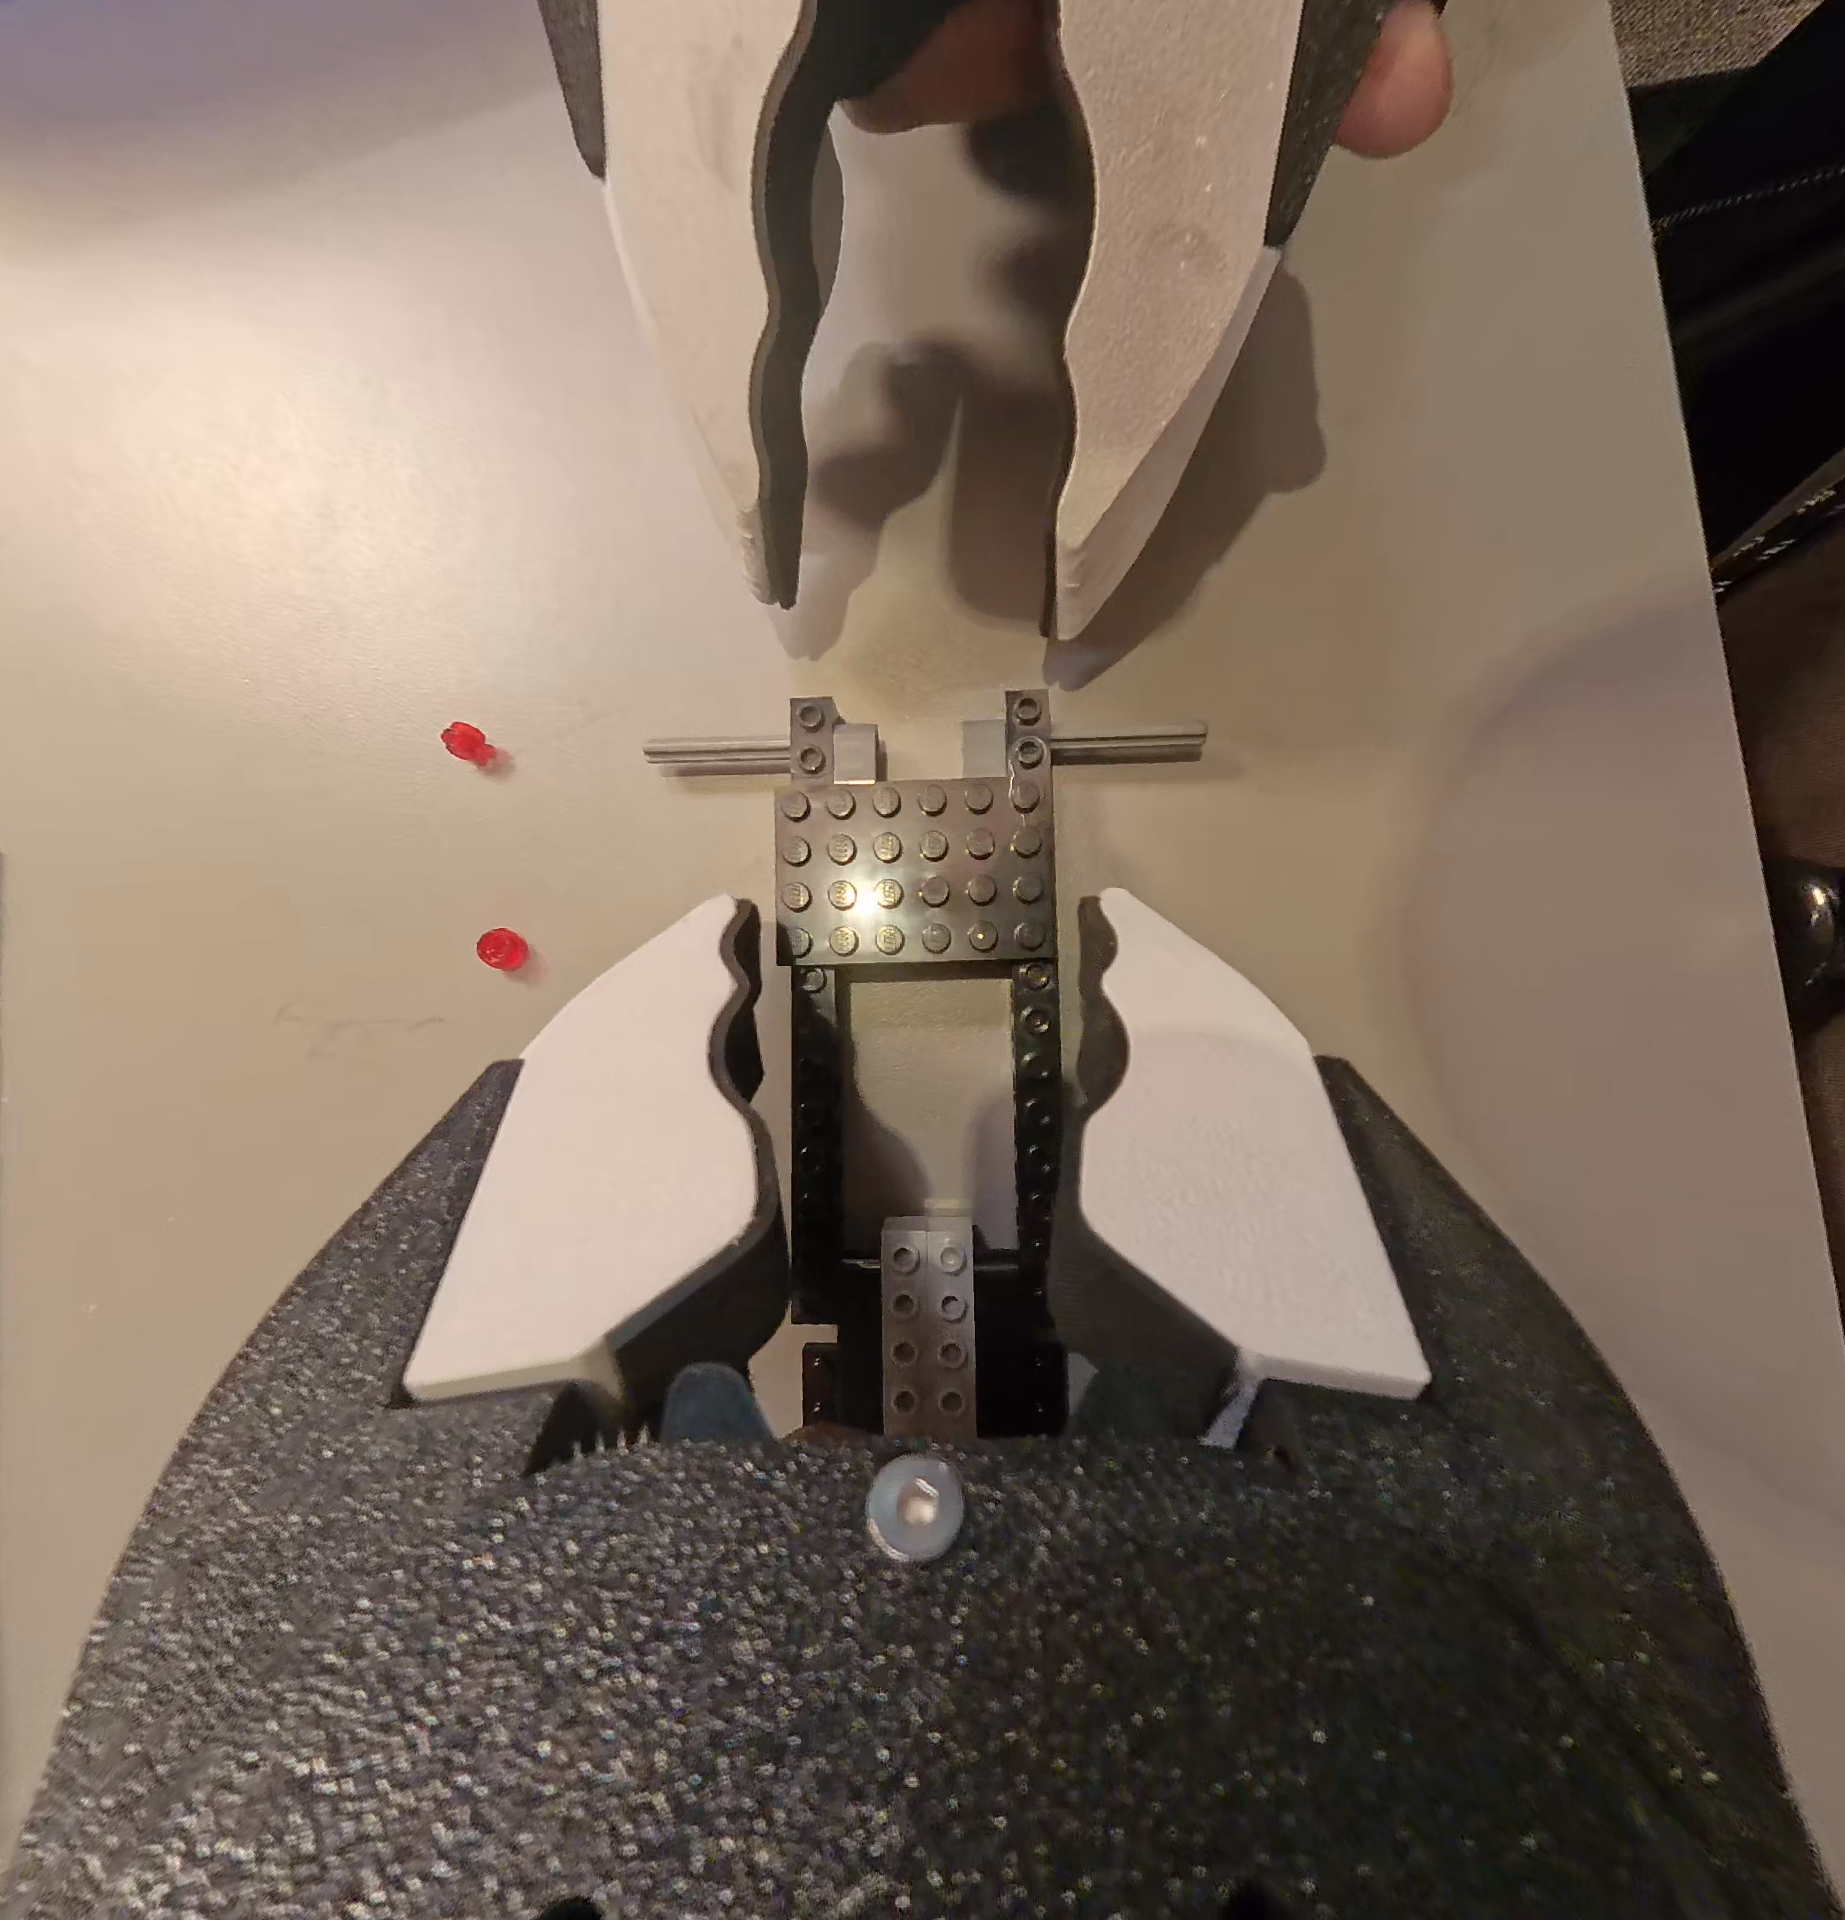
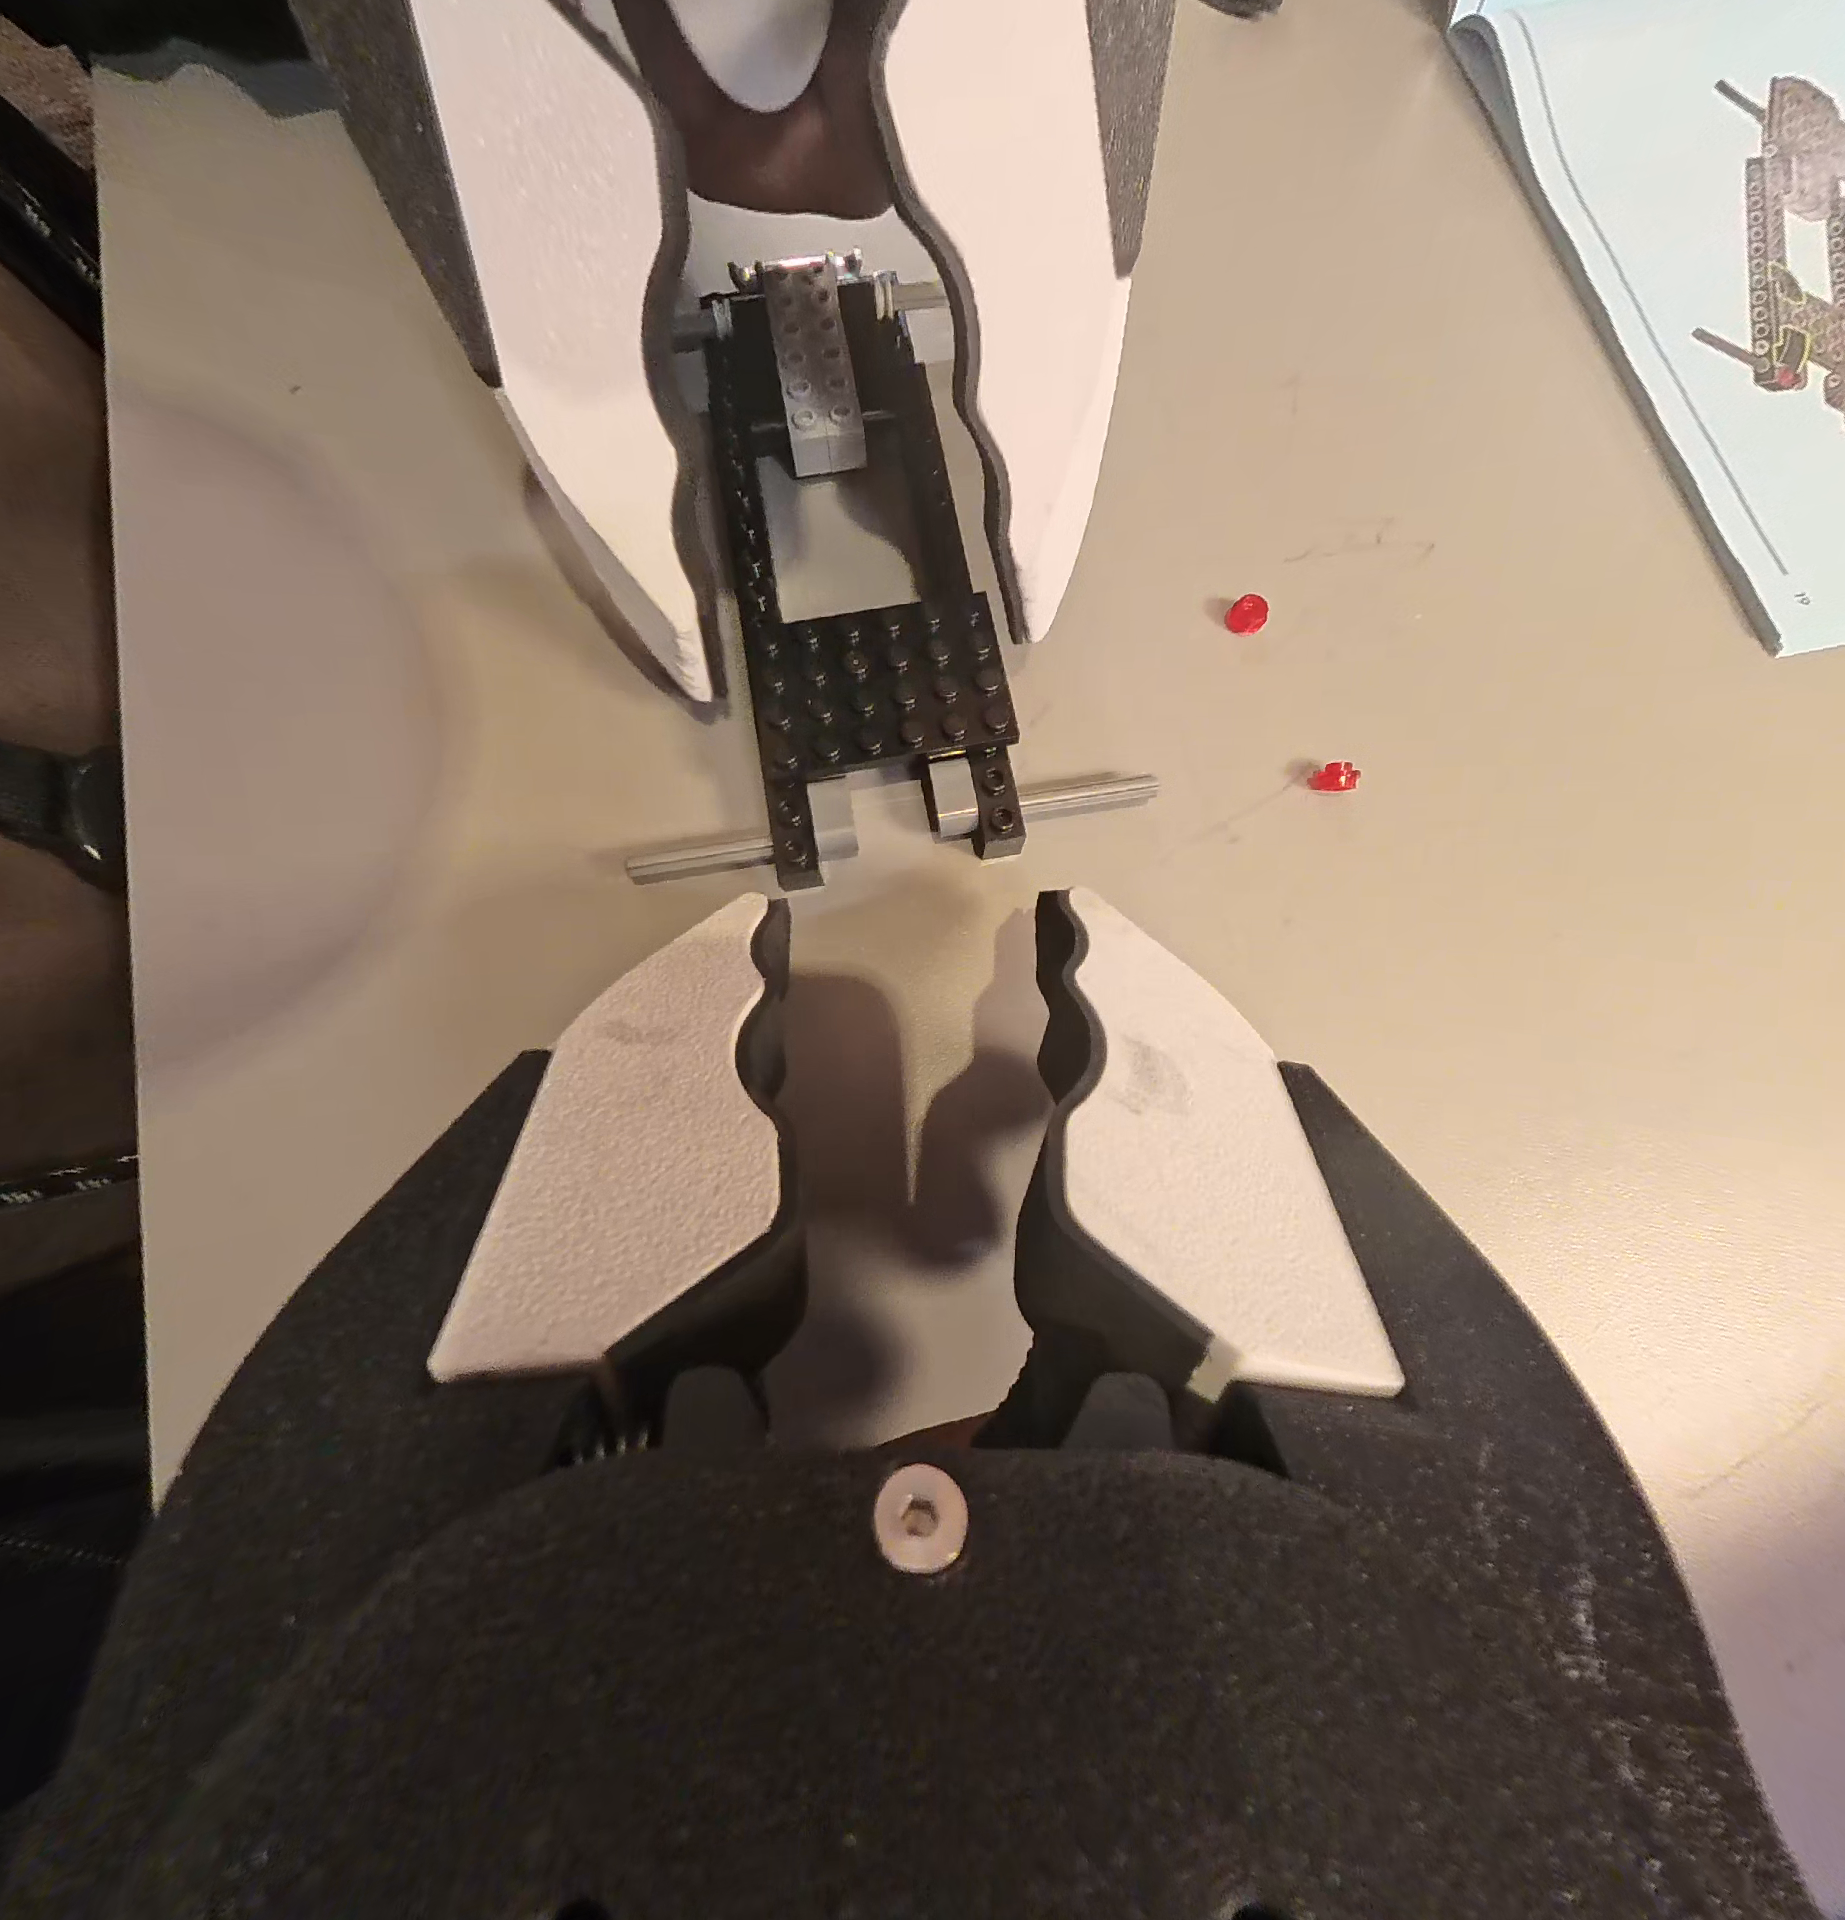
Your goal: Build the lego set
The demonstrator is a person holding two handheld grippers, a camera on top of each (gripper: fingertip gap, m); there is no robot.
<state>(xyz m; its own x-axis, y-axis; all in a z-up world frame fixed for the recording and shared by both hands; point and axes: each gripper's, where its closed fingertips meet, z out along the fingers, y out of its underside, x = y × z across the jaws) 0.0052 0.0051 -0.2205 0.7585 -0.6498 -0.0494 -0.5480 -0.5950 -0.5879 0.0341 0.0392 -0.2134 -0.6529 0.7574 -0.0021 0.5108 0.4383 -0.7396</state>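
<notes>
Black brick chassis (image 1: 913, 883) lies flat on the beige table (image 1: 274, 520), studs up, long frame rails running lengthwise, a grey axle (image 1: 720, 750) sticking out both sides at the far end as the left wrist view shows it. Left gripper (image 1: 918, 925) straddles the chassis: jaws apart, a sliver of table visible between each pad and the rails, so nothing clamped. A small dark-grey studded brick (image 1: 928, 1320) sits on the near end of the chassis, its base cut off by the gripper body. Right gripper (image 2: 913, 914) comes from the opposite end, jaws apart and bare, tips just short of the axle end of the chassis, not touching. In the right wrist view the chassis's far end is half swallowed between the left gripper's fingers; small parts there too cramped to make out. Two small red round pieces (image 1: 500, 948) (image 1: 469, 743) lie loose on the table off to one side, well apart from both grippers. Printed instruction booklet (image 2: 1676, 312) at the table corner, cut off by the frame. Table edge with dark stuff beyond, can't tell what
</notes>
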